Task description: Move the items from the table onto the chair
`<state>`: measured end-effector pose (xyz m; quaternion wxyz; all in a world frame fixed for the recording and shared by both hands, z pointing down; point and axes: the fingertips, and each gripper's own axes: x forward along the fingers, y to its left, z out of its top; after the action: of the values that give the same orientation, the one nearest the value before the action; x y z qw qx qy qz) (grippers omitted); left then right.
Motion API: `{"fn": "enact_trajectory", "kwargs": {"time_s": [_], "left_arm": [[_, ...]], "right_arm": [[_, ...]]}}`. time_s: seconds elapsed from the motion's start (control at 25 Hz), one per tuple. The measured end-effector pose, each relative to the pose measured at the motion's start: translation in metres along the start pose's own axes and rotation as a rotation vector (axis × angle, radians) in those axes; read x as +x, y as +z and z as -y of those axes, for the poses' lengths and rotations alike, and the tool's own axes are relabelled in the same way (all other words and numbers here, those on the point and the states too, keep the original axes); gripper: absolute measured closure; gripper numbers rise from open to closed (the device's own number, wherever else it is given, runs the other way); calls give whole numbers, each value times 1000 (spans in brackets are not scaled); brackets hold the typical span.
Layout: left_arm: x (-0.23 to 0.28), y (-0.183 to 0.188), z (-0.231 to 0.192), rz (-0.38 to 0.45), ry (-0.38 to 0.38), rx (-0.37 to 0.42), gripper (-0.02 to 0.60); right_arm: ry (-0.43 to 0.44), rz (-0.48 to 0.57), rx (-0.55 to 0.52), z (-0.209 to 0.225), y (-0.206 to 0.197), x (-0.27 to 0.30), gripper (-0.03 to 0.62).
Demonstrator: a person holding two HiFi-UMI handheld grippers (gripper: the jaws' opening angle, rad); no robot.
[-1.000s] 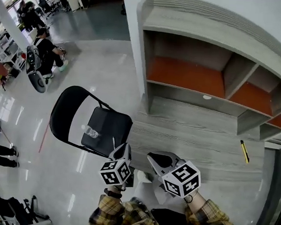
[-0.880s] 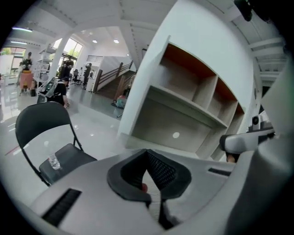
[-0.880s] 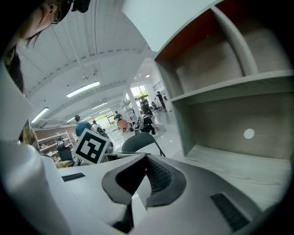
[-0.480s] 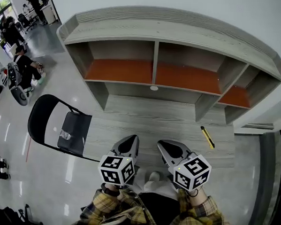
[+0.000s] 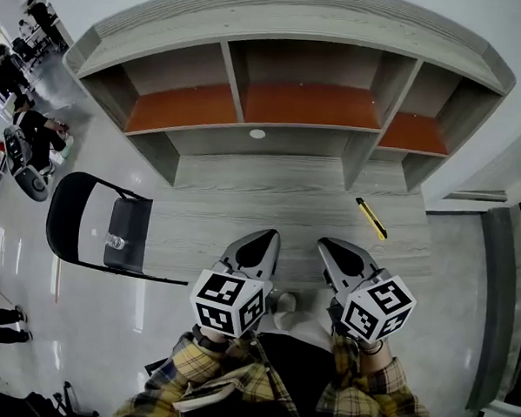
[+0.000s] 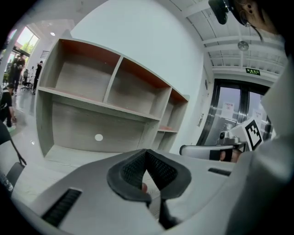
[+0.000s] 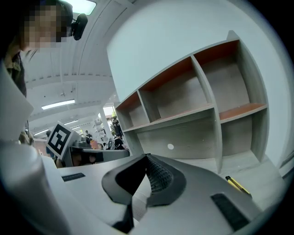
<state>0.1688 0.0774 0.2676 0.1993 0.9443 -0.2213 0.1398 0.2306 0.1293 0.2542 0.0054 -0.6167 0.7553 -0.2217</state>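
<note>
The left gripper has its jaws pressed together with nothing between them. It hangs over the front edge of the table, left of the middle, tips aimed at the back. Its marker cube sits behind the edge, over a plaid sleeve.

The right gripper is just beside it but apart from it. Its jaws are likewise together and empty, and it is over the same front edge, to the right of the middle.

The cutter, slim and yellow with a dark end, lies flat on the right part of the table. It is beyond the right gripper's tips and about midway between the front edge and the shelf at the back. Its long axis runs on a slant: the dark end points back and left, toward the foot of the shelf's right divider, and the yellow end points at the front right corner. Neither gripper touches it.

A white dot marks the shelf's back panel near the middle.

The black chair stands just beside the table's left edge. A small clear bottle rests on the seat; it is too small to tell which way it lies.

People are on the floor well beyond the chair.
</note>
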Motion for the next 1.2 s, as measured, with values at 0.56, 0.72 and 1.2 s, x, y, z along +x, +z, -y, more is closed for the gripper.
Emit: {"fn": "enact_trajectory", "kwargs": {"time_s": [0.56,0.72,1.2], "left_arm": [[6,8,4,-23,-87,18,578],[6,9,-1,-21,-87,16,578],[11,9,-5,-25,-74,9,578]], "right_arm": [[-73,2,-2,-11,1,7,577],[-65,-10,-2,-14,-1,14,577],[-44,-33,-1,-9,0,23,577]]}}
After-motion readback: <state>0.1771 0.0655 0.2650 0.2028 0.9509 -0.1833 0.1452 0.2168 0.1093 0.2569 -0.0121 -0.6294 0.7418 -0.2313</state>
